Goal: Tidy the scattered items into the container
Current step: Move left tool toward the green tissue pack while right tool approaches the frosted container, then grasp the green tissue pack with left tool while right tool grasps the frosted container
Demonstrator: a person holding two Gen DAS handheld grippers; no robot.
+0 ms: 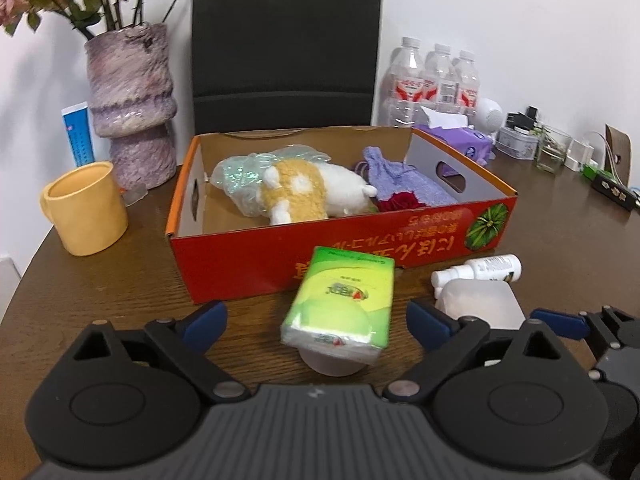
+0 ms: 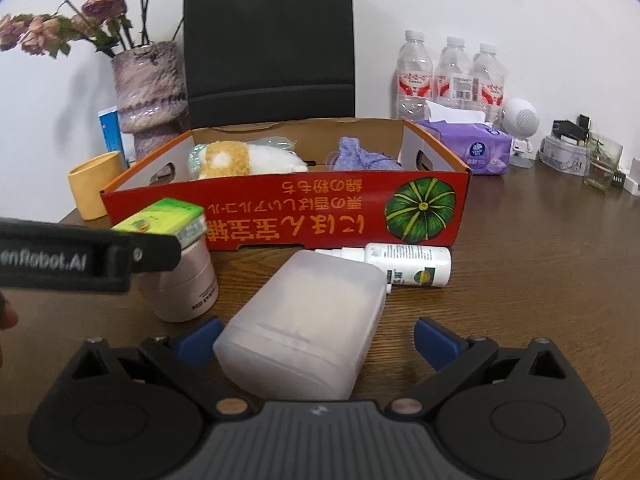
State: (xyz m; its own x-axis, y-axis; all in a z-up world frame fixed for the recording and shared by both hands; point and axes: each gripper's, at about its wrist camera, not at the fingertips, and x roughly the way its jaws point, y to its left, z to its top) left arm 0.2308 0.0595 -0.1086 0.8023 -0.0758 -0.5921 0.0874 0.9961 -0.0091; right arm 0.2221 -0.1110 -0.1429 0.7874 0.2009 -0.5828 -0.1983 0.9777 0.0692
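Your left gripper (image 1: 316, 326) has jaws wide, green tissue pack (image 1: 340, 304) between them untouched, sitting on a pink jar (image 2: 186, 284). Your right gripper (image 2: 318, 338) is spread too, straddling the frosted plastic case (image 2: 304, 320). White bottle (image 2: 408, 265) lies behind. Beyond, the red box (image 2: 280, 216) (plush toy (image 1: 312, 190) inside).

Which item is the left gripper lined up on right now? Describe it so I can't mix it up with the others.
Start from the red cardboard box with the pumpkin picture. On the table just in front of its near wall stands a pale pink jar, and lying on that jar's top is the green tissue pack, between the open fingers of the left gripper. It is the only green, soft-wrapped item; its neighbours are white or frosted plastic.
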